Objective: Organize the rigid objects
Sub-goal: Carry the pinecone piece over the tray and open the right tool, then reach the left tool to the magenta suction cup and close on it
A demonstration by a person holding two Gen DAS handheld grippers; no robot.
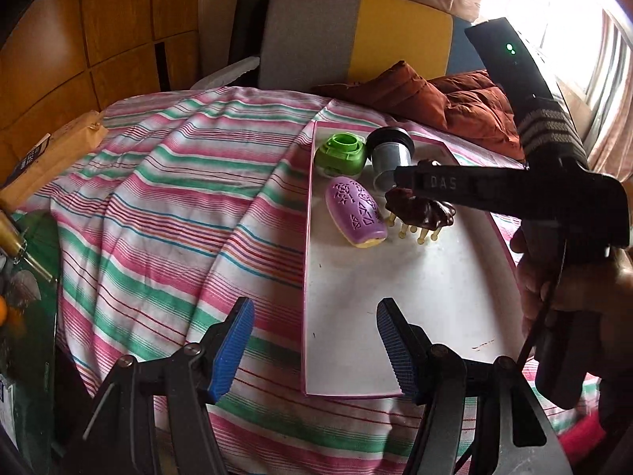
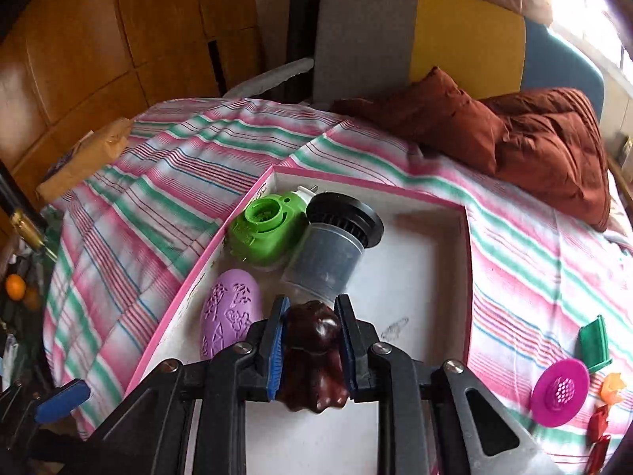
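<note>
A white tray with a pink rim (image 2: pixel 419 277) lies on the striped cloth. In it sit a green plastic device (image 2: pixel 269 233), a grey filter cylinder with a black cap (image 2: pixel 332 249) and a purple oval brush (image 2: pixel 231 312). My right gripper (image 2: pixel 311 305) is shut on a dark brown massage comb (image 2: pixel 312 356) and holds it just above the tray beside the purple brush. In the left wrist view the comb (image 1: pixel 419 209) shows yellowish pegs pointing down. My left gripper (image 1: pixel 312 350) stands open over the tray's near left edge (image 1: pixel 306 316), with nothing between its fingers.
On the cloth right of the tray lie a magenta strainer disc (image 2: pixel 560 392), a green piece (image 2: pixel 593 342) and small orange and red bits (image 2: pixel 601 415). A rust jacket (image 2: pixel 534 138) fills the back right. A brown paper package (image 2: pixel 85 158) sits far left, and a chair (image 2: pixel 395 39) stands behind.
</note>
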